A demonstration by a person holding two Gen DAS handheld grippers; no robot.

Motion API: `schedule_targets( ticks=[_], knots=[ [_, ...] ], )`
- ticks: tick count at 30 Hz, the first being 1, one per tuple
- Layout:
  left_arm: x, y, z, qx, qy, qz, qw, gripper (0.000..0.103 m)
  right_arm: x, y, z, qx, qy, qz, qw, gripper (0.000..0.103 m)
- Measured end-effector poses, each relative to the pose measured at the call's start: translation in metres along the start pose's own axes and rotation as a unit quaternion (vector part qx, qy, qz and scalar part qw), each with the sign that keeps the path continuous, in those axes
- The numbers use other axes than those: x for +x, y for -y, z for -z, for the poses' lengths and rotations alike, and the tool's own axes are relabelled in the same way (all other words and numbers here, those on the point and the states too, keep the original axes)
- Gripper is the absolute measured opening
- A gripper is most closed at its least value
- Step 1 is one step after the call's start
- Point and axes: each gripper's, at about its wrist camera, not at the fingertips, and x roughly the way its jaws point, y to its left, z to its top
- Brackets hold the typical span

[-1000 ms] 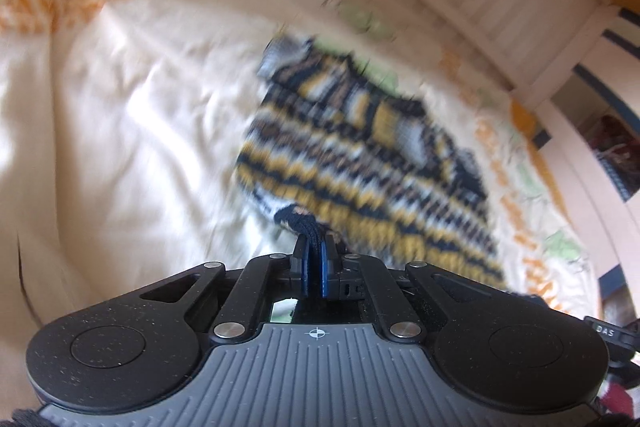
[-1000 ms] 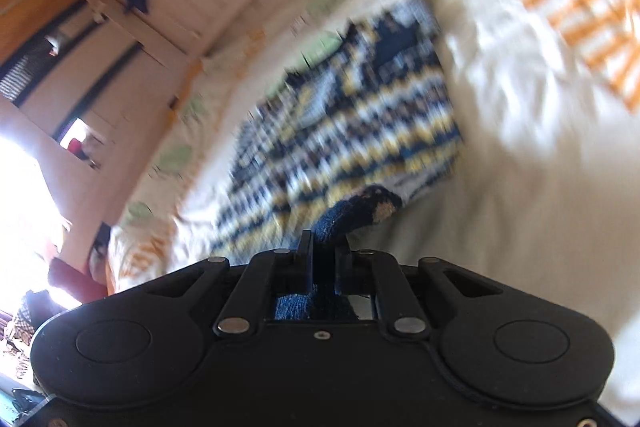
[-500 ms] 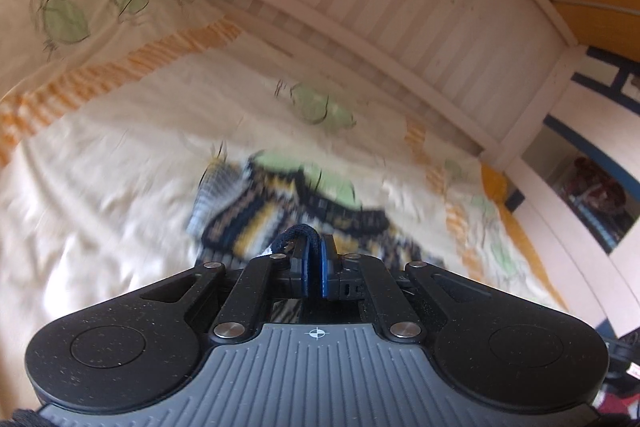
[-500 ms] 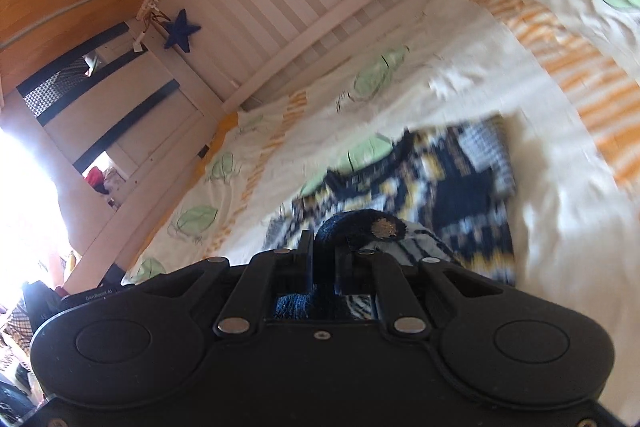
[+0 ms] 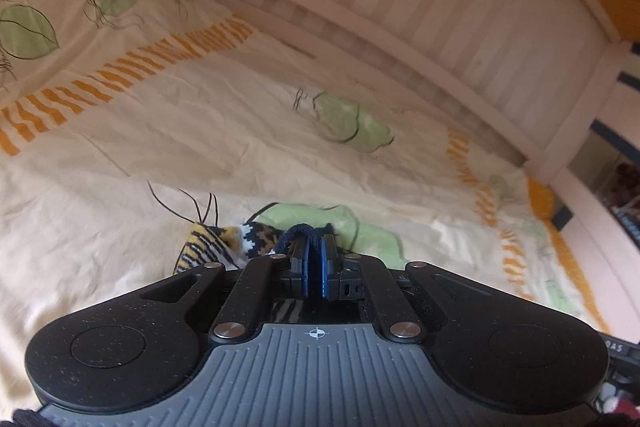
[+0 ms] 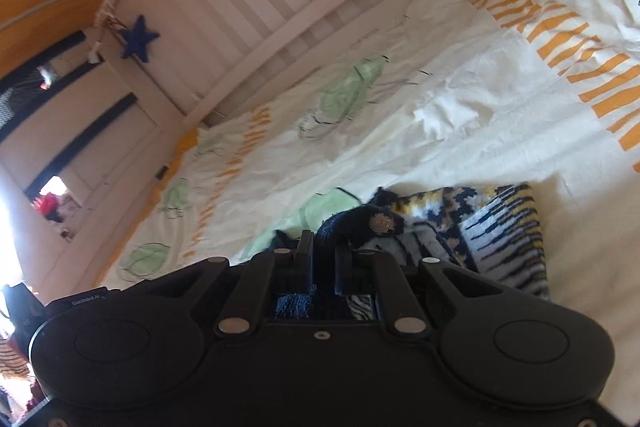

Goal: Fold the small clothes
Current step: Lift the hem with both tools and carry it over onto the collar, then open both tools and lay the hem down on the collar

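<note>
Grippers, left (image 5: 314,247) and right (image 6: 324,247), you clamped on the knit sweater's (image 6: 496,227) dark hem to carry the fold over.

Both wrist views low over bedspread (image 5: 168,131)

A child's bedroom: leaf-print bedsheet (image 5: 208,115), white slatted bed rail (image 5: 400,27), blue star (image 6: 139,37).
</note>
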Motion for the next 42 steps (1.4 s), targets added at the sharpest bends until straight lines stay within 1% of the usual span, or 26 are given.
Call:
schedule_targets(
  ticks=[3, 5, 8, 10, 12, 13, 14, 15, 16, 17, 18, 20, 21, 23, 25, 28, 30, 32, 35, 38, 40, 42],
  knots=[
    [0.026, -0.004, 0.000, 0.009, -0.016, -0.012, 0.9998, 0.005, 0.021, 0.014, 0.000, 0.012, -0.009, 0.016, 1.000, 0.017],
    [0.041, -0.008, 0.001, 0.011, -0.027, -0.014, 0.9995, 0.006, 0.033, 0.021, 0.002, 0.013, -0.015, 0.029, 0.999, 0.018],
    [0.059, -0.014, 0.002, 0.005, -0.039, -0.014, 0.9991, 0.007, 0.047, 0.029, 0.004, 0.017, -0.025, 0.047, 0.998, 0.025],
    [0.069, -0.020, 0.004, -0.004, -0.051, -0.009, 0.9986, 0.010, 0.053, 0.034, 0.006, 0.023, -0.027, 0.059, 0.998, 0.026],
    [0.074, -0.026, 0.005, -0.013, -0.058, -0.009, 0.9982, 0.024, 0.057, 0.037, 0.007, 0.024, -0.030, 0.065, 0.997, 0.028],
    [0.074, -0.028, 0.005, -0.014, -0.050, -0.015, 0.9985, 0.024, 0.058, 0.037, 0.008, 0.022, -0.029, 0.067, 0.997, 0.029],
    [0.072, -0.029, 0.004, -0.012, -0.039, -0.023, 0.9989, 0.025, 0.058, 0.036, 0.008, 0.019, -0.028, 0.067, 0.997, 0.036],
    [0.069, -0.031, 0.003, -0.008, -0.030, -0.029, 0.9991, 0.031, 0.057, 0.035, 0.007, 0.014, -0.026, 0.064, 0.997, 0.043],
    [0.067, -0.031, 0.000, -0.004, -0.024, -0.034, 0.9991, 0.036, 0.057, 0.033, 0.007, 0.009, -0.024, 0.063, 0.998, 0.047],
    [0.066, -0.031, -0.004, -0.001, -0.020, -0.037, 0.9991, 0.043, 0.056, 0.032, 0.005, 0.002, -0.021, 0.061, 0.998, 0.057],
    [0.062, -0.031, -0.006, 0.004, -0.015, -0.039, 0.9991, 0.046, 0.054, 0.029, 0.003, -0.005, -0.014, 0.060, 0.998, 0.069],
    [0.056, -0.028, -0.011, 0.016, -0.009, -0.044, 0.9989, 0.049, 0.048, 0.024, 0.000, -0.022, 0.006, 0.063, 0.998, 0.082],
    [0.051, -0.026, -0.012, 0.023, -0.007, -0.045, 0.9987, 0.054, 0.044, 0.021, -0.002, -0.030, 0.015, 0.065, 0.997, 0.082],
    [0.044, -0.020, -0.012, 0.039, -0.010, -0.044, 0.9982, 0.061, 0.035, 0.015, -0.005, -0.042, 0.028, 0.069, 0.996, 0.082],
    [0.038, -0.011, -0.009, 0.061, -0.017, -0.035, 0.9974, 0.064, 0.027, 0.007, -0.003, -0.054, 0.028, 0.063, 0.996, 0.083],
    [0.031, 0.008, 0.006, 0.101, -0.028, -0.027, 0.9941, 0.065, 0.024, -0.012, 0.007, -0.095, 0.007, 0.059, 0.994, 0.085],
    [0.032, 0.024, 0.020, 0.136, -0.044, -0.017, 0.9896, 0.066, 0.026, -0.026, 0.020, -0.131, -0.013, 0.060, 0.989, 0.085],
    [0.033, 0.038, 0.037, 0.174, -0.057, -0.011, 0.9830, 0.066, 0.029, -0.040, 0.035, -0.170, -0.029, 0.063, 0.983, 0.085],
    [0.038, 0.055, 0.062, 0.232, -0.080, -0.009, 0.9694, 0.066, 0.036, -0.056, 0.058, -0.238, -0.054, 0.077, 0.967, 0.085],
    [0.046, 0.055, 0.083, 0.271, -0.106, -0.029, 0.9562, 0.066, 0.041, -0.060, 0.076, -0.288, -0.083, 0.100, 0.949, 0.085],
    [0.049, 0.046, 0.092, 0.278, -0.118, -0.049, 0.9520, 0.066, 0.043, -0.053, 0.083, -0.307, -0.095, 0.128, 0.938, 0.085],
    [0.045, 0.034, 0.095, 0.271, -0.113, -0.056, 0.9543, 0.067, 0.038, -0.041, 0.085, -0.308, -0.091, 0.142, 0.936, 0.085]
  ],
)
